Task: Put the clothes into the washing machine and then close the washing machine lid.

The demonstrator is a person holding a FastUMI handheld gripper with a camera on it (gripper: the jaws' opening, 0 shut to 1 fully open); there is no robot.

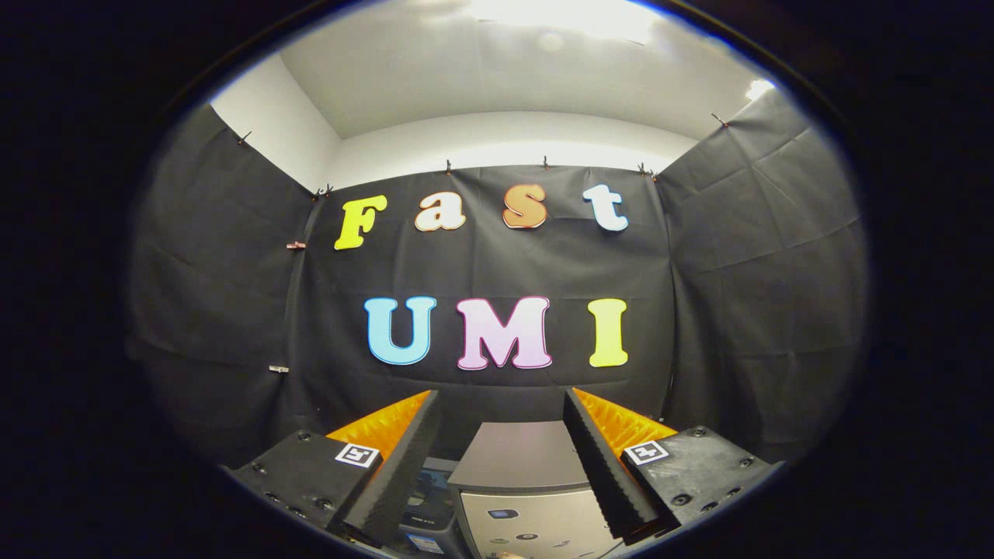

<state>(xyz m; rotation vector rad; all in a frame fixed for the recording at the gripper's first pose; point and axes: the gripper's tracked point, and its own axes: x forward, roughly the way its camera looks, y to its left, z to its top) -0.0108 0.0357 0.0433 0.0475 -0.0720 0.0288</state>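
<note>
While I hold the hand-held gripper [501,458] level, its fingers spread wide and empty, the washing machine [522,485] sits low between them, grey lid [519,454] lying flat. Clothes: I cannot place them. I judge tilting down worthwhile before any approach.

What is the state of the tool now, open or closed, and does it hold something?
Tool: open, holding nothing; its fingers stand apart, with the washing machine seen between them.
</note>
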